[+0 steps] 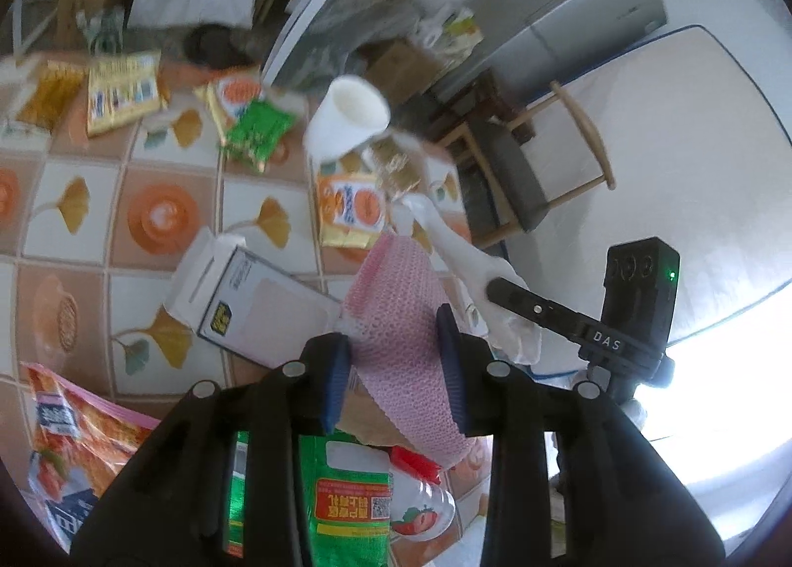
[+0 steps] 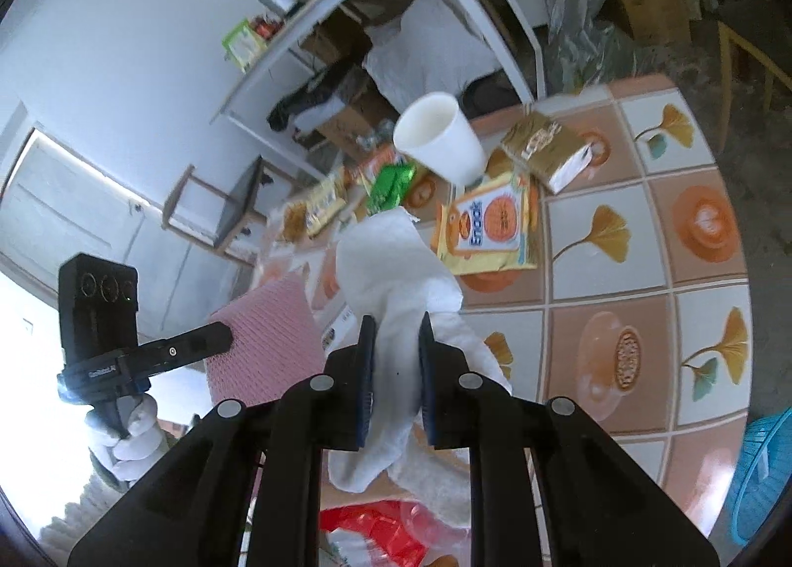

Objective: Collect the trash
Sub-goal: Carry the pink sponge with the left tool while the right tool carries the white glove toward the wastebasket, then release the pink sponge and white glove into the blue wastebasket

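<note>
Above a table [image 2: 643, 300] tiled in peach and white squares with ginkgo-leaf and coffee-cup prints, two hand-held grippers each carry one piece of trash. Left gripper [image 1: 396, 369]: its blue ribbed pads are clamped on a pink foam net sleeve [image 1: 401, 319], a soft honeycomb-mesh tube that bulges between them. Right gripper [image 2: 396, 369]: its pads are pressed close together on a crumpled white tissue [image 2: 391, 280], thick, soft and folded, which hangs limp below the jaws.

Collection looks barely under way, as most litter remains on the table. A smooth white paper cup [image 2: 440, 141] lies tipped on its side. Beside it rest a glossy yellow-and-orange snack packet [image 2: 487, 225], a shiny green wrapper [image 2: 391, 183] and a crinkled gold packet [image 2: 544, 144]. In the left view, a flat white carton [image 1: 247, 290] with an open flap, a large orange printed bag [image 1: 74, 423], a green sachet [image 1: 346, 493] and a clear plastic bottle [image 1: 420, 507] with a strawberry label lie nearer. A turquoise slatted basket [image 2: 762, 468] at the table's edge may be the bin, though I cannot be sure.
</note>
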`<state>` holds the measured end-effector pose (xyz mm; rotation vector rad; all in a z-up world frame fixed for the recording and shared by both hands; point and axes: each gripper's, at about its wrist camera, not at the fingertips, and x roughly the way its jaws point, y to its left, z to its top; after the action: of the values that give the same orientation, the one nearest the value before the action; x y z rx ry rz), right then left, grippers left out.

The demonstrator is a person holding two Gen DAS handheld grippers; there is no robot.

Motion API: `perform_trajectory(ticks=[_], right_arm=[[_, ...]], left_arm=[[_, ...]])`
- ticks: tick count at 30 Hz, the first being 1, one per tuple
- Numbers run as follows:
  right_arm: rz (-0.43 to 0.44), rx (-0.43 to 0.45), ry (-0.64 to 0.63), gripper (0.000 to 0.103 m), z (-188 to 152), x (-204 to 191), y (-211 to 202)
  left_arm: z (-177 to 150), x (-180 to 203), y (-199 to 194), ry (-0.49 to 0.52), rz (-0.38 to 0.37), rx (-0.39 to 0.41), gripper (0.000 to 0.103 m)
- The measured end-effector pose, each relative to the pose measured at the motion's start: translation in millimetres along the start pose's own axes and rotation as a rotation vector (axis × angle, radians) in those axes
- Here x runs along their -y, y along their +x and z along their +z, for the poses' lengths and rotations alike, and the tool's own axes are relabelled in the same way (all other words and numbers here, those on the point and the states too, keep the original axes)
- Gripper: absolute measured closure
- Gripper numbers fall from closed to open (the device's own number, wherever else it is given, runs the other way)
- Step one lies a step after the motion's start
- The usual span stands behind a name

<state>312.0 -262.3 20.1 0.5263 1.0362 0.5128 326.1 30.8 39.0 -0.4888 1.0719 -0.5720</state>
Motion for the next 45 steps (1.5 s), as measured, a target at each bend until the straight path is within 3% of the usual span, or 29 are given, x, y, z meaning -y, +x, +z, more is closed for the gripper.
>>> perform_trajectory(ticks=[10,16,19,29,37,41,44,45], right_arm=[[0.05,0.129,0.025,0.087,-32,2,-82],[0.027,0.238,0.073,0.087,-76,20,-147],[-0.003,0.3,0.128,0.087,-106,41,-182],[-0.115,0.477,0.47,0.087,-221,159,-272],[-0.137,0.554,0.762,0.087,-295,270,-280],[-0.151,0.57,0.882,0.086,-314,322,-273],[-0.179,0.584,0.942,0.082,-318,364,-267],[-0.189,0.589,0.959,0.066,-317,375,-265]], left_arm=[[-18,57,-42,0.215,-0.031,0.138,0.072],[-39,107,-26,0.335,-0.046,0.105,0.072],[-51,136,-5,0.386,-0.066,0.052,0.072],[-111,248,123,0.558,-0.116,-0.224,0.072],[-184,322,276,0.668,-0.055,-0.475,0.072],[-217,343,338,0.684,-0.027,-0.55,0.072],[-237,354,386,0.683,-0.02,-0.593,0.07],[-244,356,407,0.672,-0.008,-0.604,0.063]])
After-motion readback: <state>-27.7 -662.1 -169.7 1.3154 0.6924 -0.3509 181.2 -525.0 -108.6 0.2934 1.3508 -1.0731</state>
